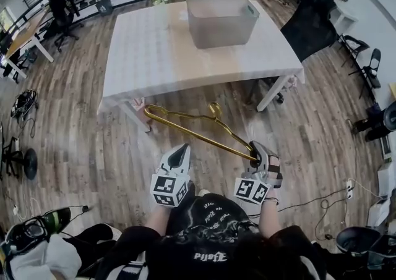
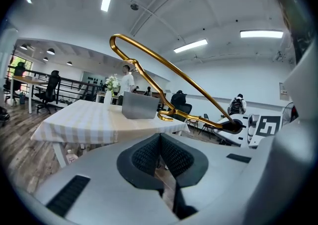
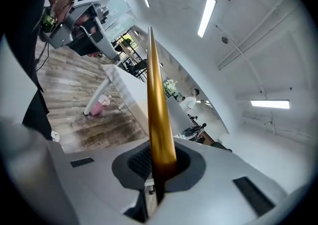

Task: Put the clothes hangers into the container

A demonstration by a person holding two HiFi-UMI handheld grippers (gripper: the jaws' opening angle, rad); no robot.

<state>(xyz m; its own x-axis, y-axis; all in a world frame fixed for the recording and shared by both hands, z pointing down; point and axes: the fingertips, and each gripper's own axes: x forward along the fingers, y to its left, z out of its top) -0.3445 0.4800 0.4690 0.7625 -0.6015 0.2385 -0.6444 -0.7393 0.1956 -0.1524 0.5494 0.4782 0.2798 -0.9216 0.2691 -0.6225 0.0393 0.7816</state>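
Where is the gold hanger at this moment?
In the head view the gold hanger is in the air at centre, over the floor short of the table, one end clamped in the right gripper.

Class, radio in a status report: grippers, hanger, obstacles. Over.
Right gripper shut on gold hanger. Left gripper shut, empty. Container on table ahead, hanger not yet in.

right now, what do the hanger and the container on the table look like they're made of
Hanger: likely metal, a thin rod with a glossy gold finish that catches bright highlights.
Container: probably plastic, matte frosted-looking grey, with moulded rounded corners.
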